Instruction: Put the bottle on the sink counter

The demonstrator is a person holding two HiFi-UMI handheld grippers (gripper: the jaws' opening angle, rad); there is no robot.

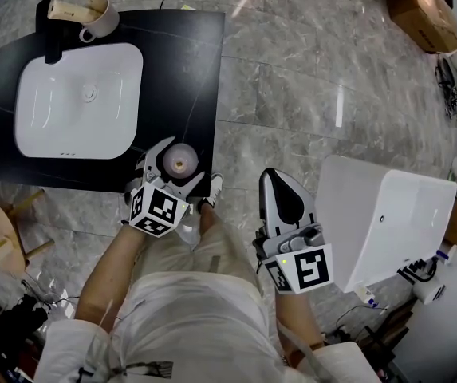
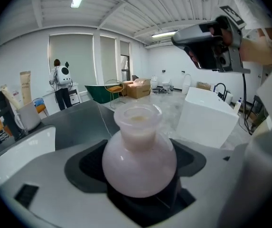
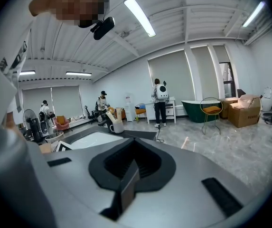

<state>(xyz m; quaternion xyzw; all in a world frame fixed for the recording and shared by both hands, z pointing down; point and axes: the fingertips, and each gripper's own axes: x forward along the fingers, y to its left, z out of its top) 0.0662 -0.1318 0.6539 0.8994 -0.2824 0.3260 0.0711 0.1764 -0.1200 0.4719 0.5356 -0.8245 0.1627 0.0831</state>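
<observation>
**Left tool** [image 1: 179,156]: clenched on the bottle [image 2: 139,158]. The jaws stand wide because they grip the round belly, the broadest part. This keeps the neck upright and the open mouth upward, so in my judgement the bottle can go down on its base without being turned.

**Bottle, position:** in the head view it lies left of frame centre, over the lower right corner of the black sink surface [image 1: 184,54]. It is well apart from the white basin [image 1: 80,98] and from the cup [image 1: 100,22] at upper left. No view shows whether the base touches the surface.

**Right tool** [image 1: 280,190]: jaws together, nothing between them. It is held over the floor at lower centre, apart from the surface, probably to leave the left arm free.

**Assessment:** the carry looks nearly complete; setting down and release are not yet done. The corner leaves little margin, so a spot further in from the edge would be safer.
</observation>
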